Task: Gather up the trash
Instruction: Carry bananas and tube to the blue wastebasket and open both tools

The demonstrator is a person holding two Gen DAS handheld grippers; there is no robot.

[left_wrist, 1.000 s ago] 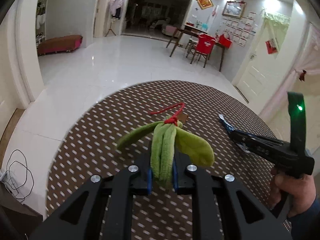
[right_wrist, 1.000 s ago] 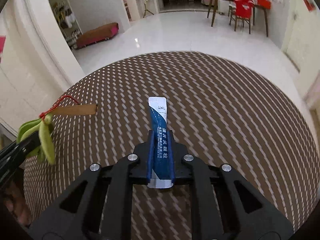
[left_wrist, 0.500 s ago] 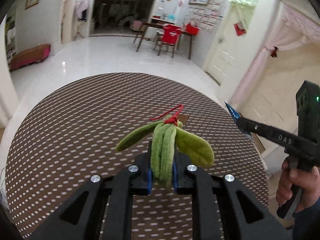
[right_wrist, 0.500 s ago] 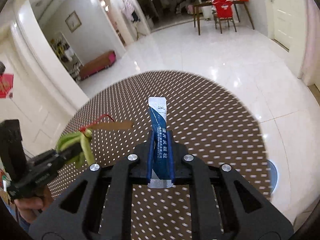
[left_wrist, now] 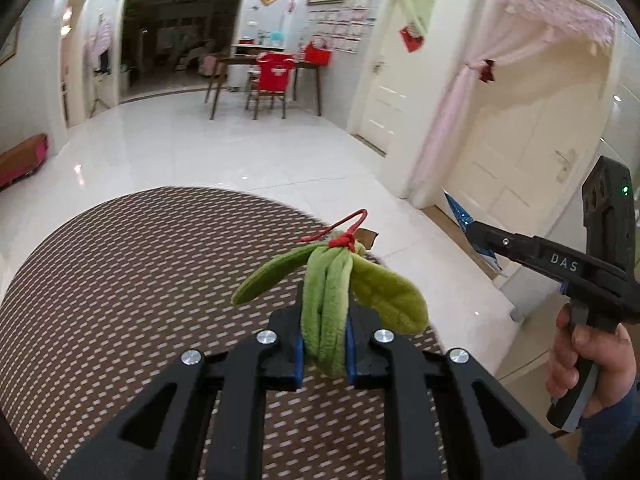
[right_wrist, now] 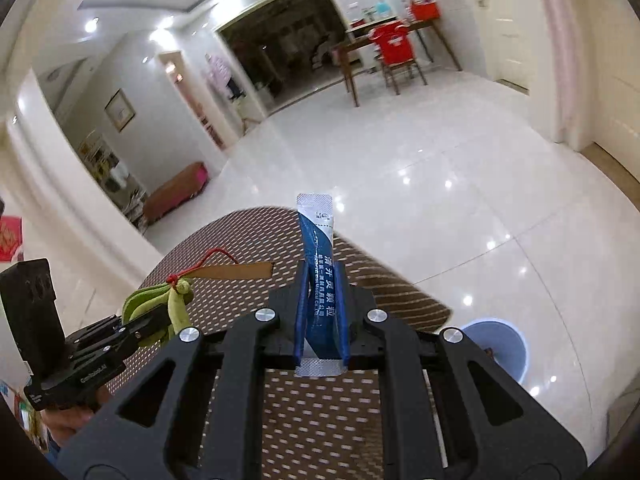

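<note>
A bright room with a glossy white tiled floor (right_wrist: 460,184) is opening out ahead of both cameras, with a dark wooden dining table and red-covered chair (left_wrist: 272,76) far off by the back wall, a low reddish-brown bench (right_wrist: 176,196) along one side, and a pink-curtained doorway (left_wrist: 520,80) close on the right. Below the grippers, a round table covered in a brown mat with a pale dash pattern (left_wrist: 120,300) is lying bare where it shows, and a pale blue round bin (right_wrist: 500,344) is standing on the floor just past the table's right edge, probably where the trash is going. The left gripper (left_wrist: 323,344) is pinching a soft green plush leaf bundle tied with red cord and a tan paper tag (left_wrist: 328,300), which is being carried in the air over the table; it is looking light and squashy, so a hold across the thick middle is seeming safest, since the floppy leaves and cord would slip. The right gripper (right_wrist: 322,332) is pinching a slim blue and silver foil sachet with white printing (right_wrist: 318,264) near its lower end, upright above the table edge; it is appearing very light, thin and slick, likely to bend or slide, so gripping flat across its faces is looking right.
</note>
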